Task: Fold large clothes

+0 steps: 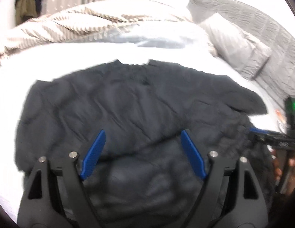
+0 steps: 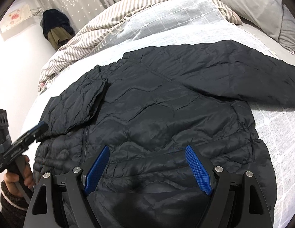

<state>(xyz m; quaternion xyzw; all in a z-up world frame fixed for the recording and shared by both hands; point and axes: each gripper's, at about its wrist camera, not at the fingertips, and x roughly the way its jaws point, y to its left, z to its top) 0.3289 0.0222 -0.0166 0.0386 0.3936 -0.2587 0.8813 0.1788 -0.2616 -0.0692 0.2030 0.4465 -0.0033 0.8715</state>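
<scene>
A dark navy quilted jacket (image 1: 128,102) lies spread flat on the white bed; it also shows in the right wrist view (image 2: 166,104). One sleeve (image 2: 79,106) is folded in over the body, and the other sleeve (image 2: 233,72) stretches out to the right. My left gripper (image 1: 142,134) is open and empty, hovering over the jacket's lower part. My right gripper (image 2: 147,150) is open and empty over the hem. Each gripper shows at the edge of the other's view: the right gripper (image 1: 265,134) by the jacket's right edge, the left gripper (image 2: 35,130) by its left edge.
A striped blanket (image 2: 101,24) and a pale quilted cover (image 2: 166,15) are bunched at the far side of the bed. Grey pillows (image 1: 236,43) lie at the right. Dark clothes (image 2: 56,26) hang by the curtain behind. The white sheet (image 1: 23,64) surrounds the jacket.
</scene>
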